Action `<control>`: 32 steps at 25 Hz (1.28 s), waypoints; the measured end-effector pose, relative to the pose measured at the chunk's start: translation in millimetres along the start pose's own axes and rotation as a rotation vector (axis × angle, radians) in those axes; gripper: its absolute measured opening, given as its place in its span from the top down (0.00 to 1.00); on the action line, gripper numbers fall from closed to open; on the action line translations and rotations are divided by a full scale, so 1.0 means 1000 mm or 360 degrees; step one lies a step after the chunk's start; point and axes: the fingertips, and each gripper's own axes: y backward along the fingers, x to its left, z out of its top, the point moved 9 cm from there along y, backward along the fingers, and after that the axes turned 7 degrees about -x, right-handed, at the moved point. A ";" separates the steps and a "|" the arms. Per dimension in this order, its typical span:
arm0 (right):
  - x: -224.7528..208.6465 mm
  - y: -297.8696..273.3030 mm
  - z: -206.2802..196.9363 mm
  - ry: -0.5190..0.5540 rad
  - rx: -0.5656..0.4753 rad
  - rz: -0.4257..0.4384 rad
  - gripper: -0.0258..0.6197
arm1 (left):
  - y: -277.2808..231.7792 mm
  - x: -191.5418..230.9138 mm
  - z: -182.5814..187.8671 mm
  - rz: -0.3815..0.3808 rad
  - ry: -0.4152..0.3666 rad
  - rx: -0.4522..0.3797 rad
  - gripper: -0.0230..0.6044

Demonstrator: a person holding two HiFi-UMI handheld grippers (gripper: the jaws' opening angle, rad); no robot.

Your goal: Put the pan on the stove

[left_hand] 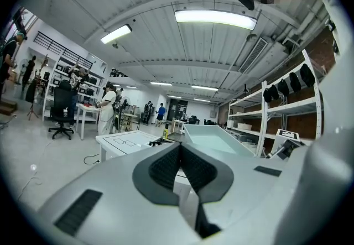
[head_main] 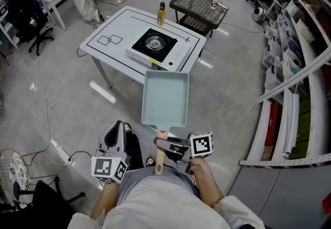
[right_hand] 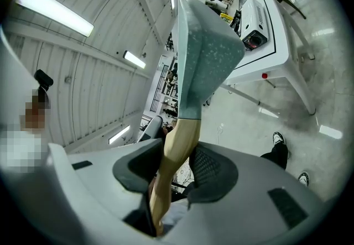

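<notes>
Open floor (head_main: 222, 93) up to the table (head_main: 119, 26); bottle (head_main: 161, 13) just behind the stove (head_main: 155, 44).

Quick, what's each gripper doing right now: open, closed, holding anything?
Left gripper: closed, empty.
Right gripper: closed on the pan handle.

pale grey tongs (left_hand: 180, 150), black ribbed pads (left_hand: 163, 169) (marker cubes (head_main: 109, 167) attached), grey shirt (head_main: 155, 197).

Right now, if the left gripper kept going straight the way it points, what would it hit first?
Most likely the white table, at its near edge. The left gripper points level toward it over floor, with nothing nearer in line; the pan is to its right. Height and depth are uncertain.
</notes>
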 end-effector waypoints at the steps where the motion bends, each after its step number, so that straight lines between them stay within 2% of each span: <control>1: -0.003 -0.002 0.004 0.0010 0.0002 -0.0003 0.72 | -0.006 0.003 -0.001 -0.0007 0.0002 0.0002 0.96; 10: -0.019 -0.042 0.058 0.0035 -0.0067 0.0018 0.72 | -0.074 0.043 0.007 -0.0094 -0.0016 -0.0005 0.96; 21: -0.033 -0.110 0.136 0.0002 -0.0151 -0.0061 0.72 | -0.170 0.123 0.023 -0.0173 0.0003 0.0022 0.96; 29: -0.039 -0.164 0.188 -0.0030 -0.0235 -0.0103 0.72 | -0.243 0.175 0.033 -0.0303 0.0054 0.0055 0.96; 32: -0.040 -0.179 0.206 -0.0023 -0.0268 -0.0137 0.72 | -0.267 0.193 0.034 -0.0346 0.0034 0.0065 0.96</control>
